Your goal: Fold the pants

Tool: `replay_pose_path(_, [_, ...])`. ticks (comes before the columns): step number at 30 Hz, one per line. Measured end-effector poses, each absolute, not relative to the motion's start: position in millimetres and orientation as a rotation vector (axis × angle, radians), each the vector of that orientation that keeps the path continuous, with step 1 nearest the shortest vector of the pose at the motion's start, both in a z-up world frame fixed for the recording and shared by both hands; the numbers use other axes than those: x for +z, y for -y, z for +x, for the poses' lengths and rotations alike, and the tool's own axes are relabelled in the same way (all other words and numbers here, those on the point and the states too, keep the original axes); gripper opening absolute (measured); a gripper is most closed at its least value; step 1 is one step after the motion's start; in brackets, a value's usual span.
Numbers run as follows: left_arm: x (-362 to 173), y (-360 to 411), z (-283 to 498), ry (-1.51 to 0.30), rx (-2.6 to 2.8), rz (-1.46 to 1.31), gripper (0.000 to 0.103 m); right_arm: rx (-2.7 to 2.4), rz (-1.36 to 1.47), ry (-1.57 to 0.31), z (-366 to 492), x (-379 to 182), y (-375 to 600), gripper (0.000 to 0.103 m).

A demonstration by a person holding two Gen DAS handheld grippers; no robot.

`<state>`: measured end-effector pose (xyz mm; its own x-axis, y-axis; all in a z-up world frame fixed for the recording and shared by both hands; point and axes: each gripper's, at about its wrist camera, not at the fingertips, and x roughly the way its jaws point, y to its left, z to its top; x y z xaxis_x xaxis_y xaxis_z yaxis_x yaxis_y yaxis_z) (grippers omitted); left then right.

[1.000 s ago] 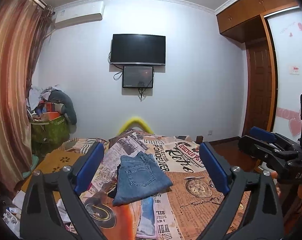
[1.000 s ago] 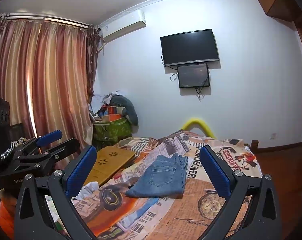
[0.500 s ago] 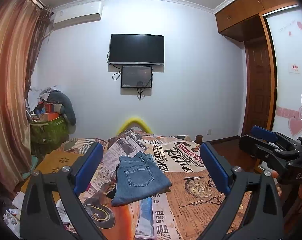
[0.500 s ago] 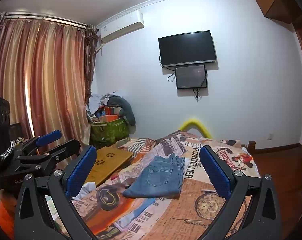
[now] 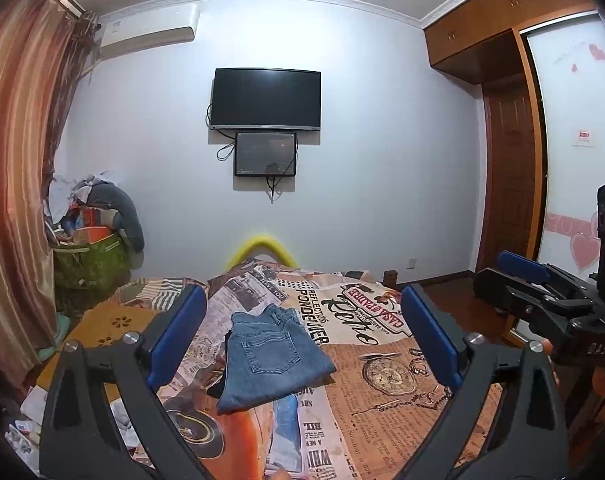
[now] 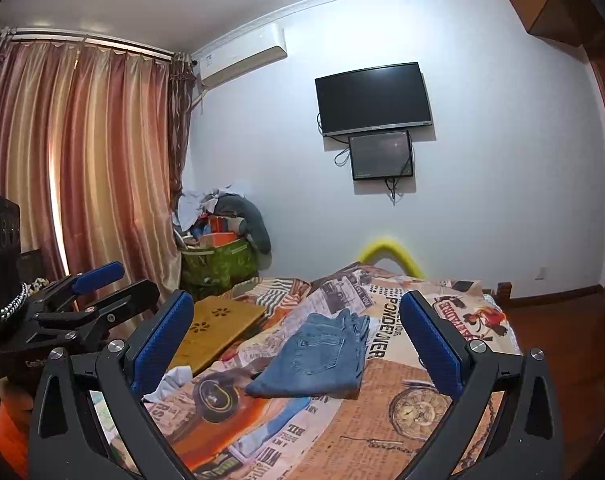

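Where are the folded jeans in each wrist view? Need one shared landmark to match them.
Left wrist view: folded jeans lie low and centre-left on the bedspread, framed between the open left gripper fingers.
Right wrist view: folded jeans lie low and about centre, between the open right gripper fingers.
Shared landmark: wall TV, high on the far wall beyond the jeans.

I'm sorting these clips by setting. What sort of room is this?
Most likely a home bedroom. A bed with a newspaper-print cover fills the foreground with folded jeans on it, a built-in wooden wardrobe lines one wall, and a TV hangs opposite the bed.
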<state>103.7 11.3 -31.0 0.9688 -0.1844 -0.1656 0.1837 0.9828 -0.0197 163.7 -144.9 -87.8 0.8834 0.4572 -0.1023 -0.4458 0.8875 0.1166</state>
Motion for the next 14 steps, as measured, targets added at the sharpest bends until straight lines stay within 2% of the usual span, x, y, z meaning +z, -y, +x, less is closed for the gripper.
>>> replay_pose_path(14, [-31.4,-9.6,105.8,-0.182,-0.197,-0.015,0.1,0.471,0.096,-0.131,163.7,-87.2,146.9,0.102])
